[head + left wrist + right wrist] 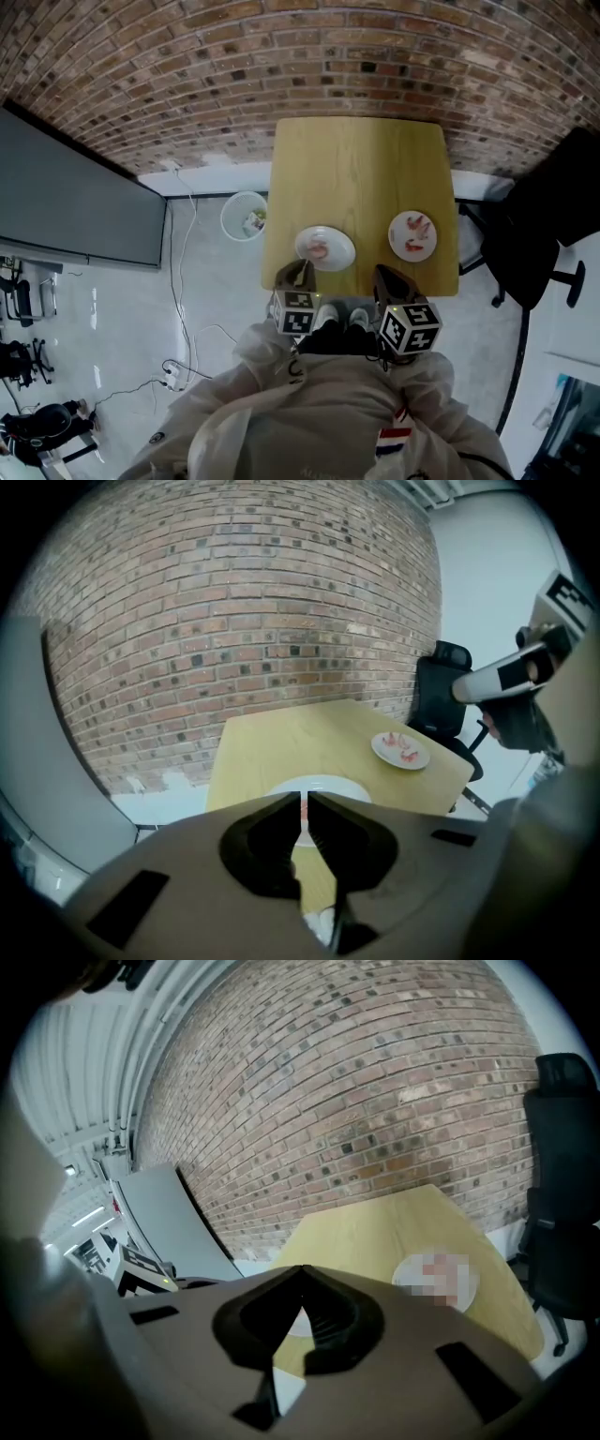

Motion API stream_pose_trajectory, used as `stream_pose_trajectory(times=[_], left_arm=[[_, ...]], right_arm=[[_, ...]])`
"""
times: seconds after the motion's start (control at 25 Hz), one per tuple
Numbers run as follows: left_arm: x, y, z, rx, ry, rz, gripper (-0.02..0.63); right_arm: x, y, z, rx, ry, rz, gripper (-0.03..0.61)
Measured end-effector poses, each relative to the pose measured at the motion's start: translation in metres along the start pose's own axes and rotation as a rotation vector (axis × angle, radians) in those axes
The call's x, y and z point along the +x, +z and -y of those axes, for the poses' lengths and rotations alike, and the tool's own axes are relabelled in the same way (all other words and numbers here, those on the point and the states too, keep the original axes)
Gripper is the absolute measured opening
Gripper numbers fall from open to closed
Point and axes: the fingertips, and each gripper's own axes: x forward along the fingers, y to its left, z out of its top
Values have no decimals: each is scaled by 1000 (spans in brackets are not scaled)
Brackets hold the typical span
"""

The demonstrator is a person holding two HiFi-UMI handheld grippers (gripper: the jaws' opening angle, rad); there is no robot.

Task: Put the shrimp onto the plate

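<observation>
Two white plates sit near the front edge of the yellow table (pixel 356 159). The left plate (pixel 337 258) carries one pink shrimp (pixel 319 249). On the right plate (pixel 401 223) lie a few more shrimp (pixel 417 234). My left gripper (pixel 298 274) hovers just short of the left plate, jaws shut and empty; its own view shows that plate's rim (pixel 323 782) right past the left gripper's (pixel 305 801) tips. My right gripper (pixel 386 275) hangs at the table edge below the right plate. In its own view the right gripper (pixel 300 1271) is shut, with nothing held.
A white bin (pixel 245 216) stands on the floor left of the table. A black office chair (pixel 553 225) is at the right. A grey panel (pixel 75 202) and cables (pixel 178 370) lie to the left. A brick wall runs behind the table.
</observation>
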Motion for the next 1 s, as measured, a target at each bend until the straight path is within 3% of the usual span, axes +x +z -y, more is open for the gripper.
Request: stream_pose_trajectory(times=[0.36, 0.64, 0.8, 1.0], left_arm=[[18, -12, 9, 72, -3, -62, 31], [46, -15, 13, 160, -53, -128, 35], [64, -20, 14, 237, -108, -184, 131], [80, -32, 16, 347, -181, -242, 147]], right_arm=[[1, -1, 19, 4, 12, -24, 23], [2, -3, 39, 26, -6, -32, 23], [1, -3, 51, 36, -24, -36, 23], [-2, -5, 63, 50, -49, -43, 23]])
